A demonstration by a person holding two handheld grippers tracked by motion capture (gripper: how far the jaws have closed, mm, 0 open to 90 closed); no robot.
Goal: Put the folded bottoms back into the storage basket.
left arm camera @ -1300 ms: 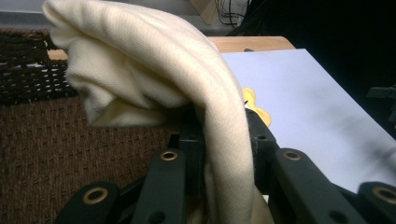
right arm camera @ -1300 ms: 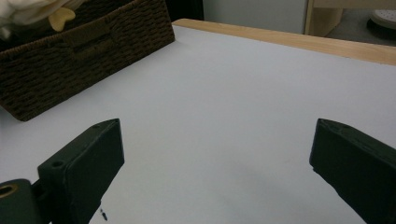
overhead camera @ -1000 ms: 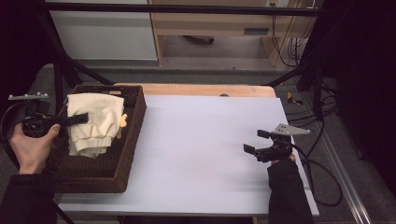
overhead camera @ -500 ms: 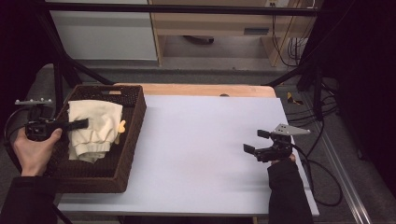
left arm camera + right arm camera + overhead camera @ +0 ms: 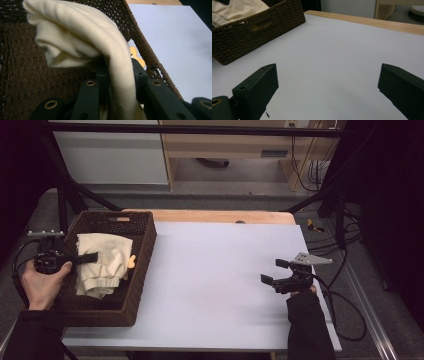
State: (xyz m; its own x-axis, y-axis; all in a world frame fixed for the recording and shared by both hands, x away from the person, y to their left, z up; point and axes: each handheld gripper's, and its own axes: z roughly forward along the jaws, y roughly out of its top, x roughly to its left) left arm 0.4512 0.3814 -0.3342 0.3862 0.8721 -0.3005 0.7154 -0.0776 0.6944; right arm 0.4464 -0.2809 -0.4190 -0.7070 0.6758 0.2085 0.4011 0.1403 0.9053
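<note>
- Left gripper [image 5: 92, 256]: your jaws are clamped on a fold of the cream cloth [image 5: 102, 262]. The left gripper view shows the fabric pinched between both black jaws and draping over them, so the grip looks secure enough to carry it.
- Cream cloth: bunched inside the brown wicker basket [image 5: 142, 265] at the table's left end, partly hanging from your jaws rather than lying flat. A small yellow piece [image 5: 132, 261] peeks out beside it, against the basket's right wall; what it is cannot be told.
- Right gripper [image 5: 274, 271]: your jaws stand wide apart with nothing between them, low over the white table top [image 5: 220, 270], well apart from the basket. It seems parked, ready to help.
- Obstacles: the basket's woven walls ring the cloth, so any sideways drag would likely snag on the rim. The table between the basket and your right hand is open. Cables [image 5: 345, 320] trail off the right edge.
</note>
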